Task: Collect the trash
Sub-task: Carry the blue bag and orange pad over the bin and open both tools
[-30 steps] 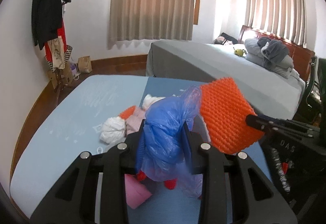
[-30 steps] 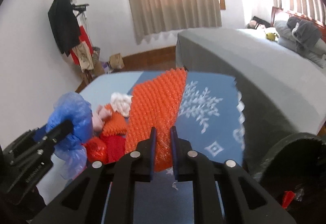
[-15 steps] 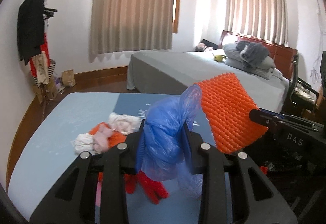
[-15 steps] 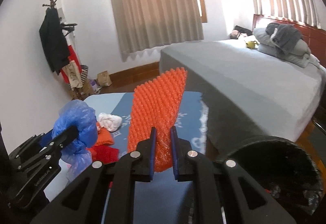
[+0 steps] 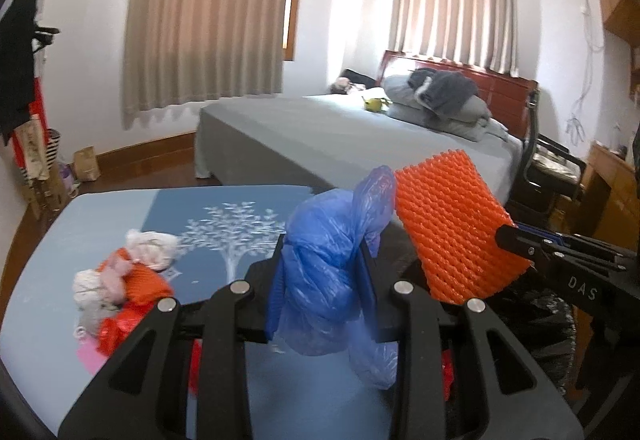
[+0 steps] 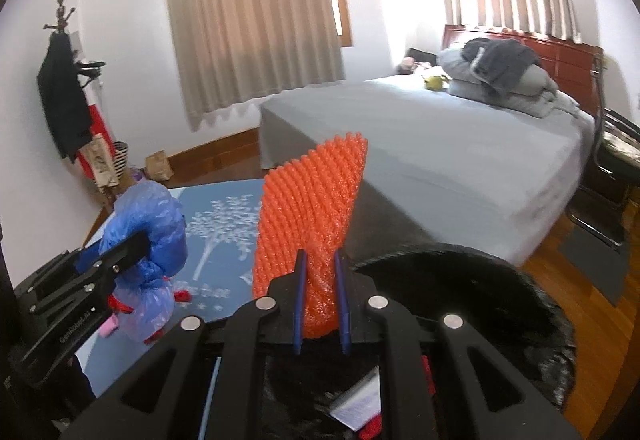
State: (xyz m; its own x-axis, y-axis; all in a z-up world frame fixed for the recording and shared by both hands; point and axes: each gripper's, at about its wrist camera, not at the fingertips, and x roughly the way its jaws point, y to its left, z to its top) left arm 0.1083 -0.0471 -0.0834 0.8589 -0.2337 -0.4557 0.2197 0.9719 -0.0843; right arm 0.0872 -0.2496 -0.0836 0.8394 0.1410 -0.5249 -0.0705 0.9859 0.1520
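Note:
My left gripper (image 5: 322, 272) is shut on a crumpled blue plastic bag (image 5: 332, 256), held above the table's right side; the bag also shows in the right wrist view (image 6: 150, 236). My right gripper (image 6: 320, 272) is shut on an orange foam net sleeve (image 6: 312, 208), held upright over the black-lined trash bin (image 6: 532, 304); the sleeve also shows in the left wrist view (image 5: 452, 232). More trash lies on the blue table (image 5: 48, 320): white tissue wads (image 5: 150, 250), an orange net piece (image 5: 144, 280), red plastic (image 5: 116, 328).
A grey bed (image 6: 440, 144) stands behind the table and bin. A coat rack (image 6: 68, 100) with clothes is at the left wall. A chair (image 5: 552, 176) is at the right. The bin holds white paper (image 6: 360, 400) and red scraps.
Both grippers have lifted and swung right with their loads, away from the trash pile. The orange sleeve now hangs over the bin's mouth. Neither grip has changed.

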